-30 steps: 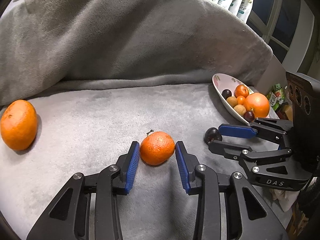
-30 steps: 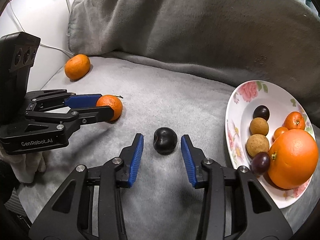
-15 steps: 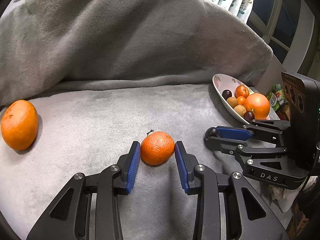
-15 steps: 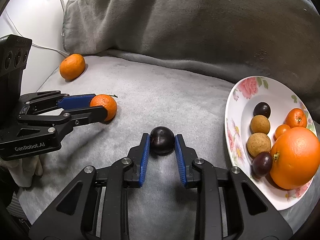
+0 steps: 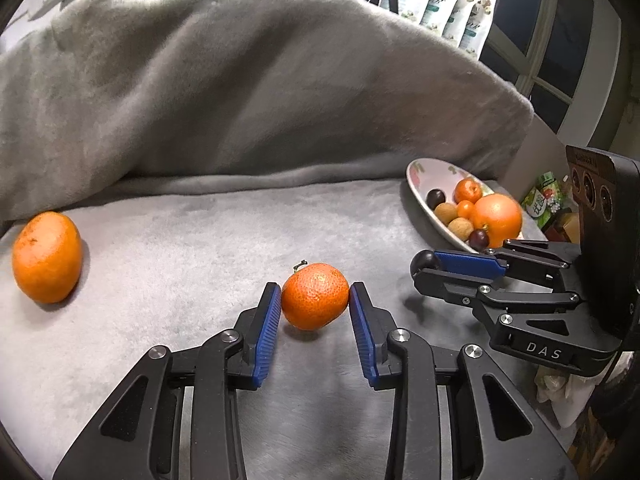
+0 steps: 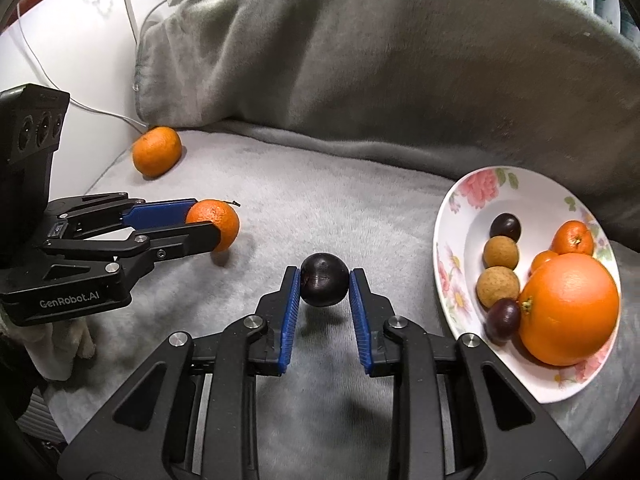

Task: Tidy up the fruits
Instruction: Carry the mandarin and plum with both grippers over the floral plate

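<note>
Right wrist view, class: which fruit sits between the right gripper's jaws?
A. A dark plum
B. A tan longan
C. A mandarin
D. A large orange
A: the right gripper is shut on the dark plum, its blue pads pressing both sides of it, while the large orange lies on the flowered plate.

A grey blanket [image 6: 360, 100] covers the seat; packets [image 5: 440, 4] stand behind.
</note>
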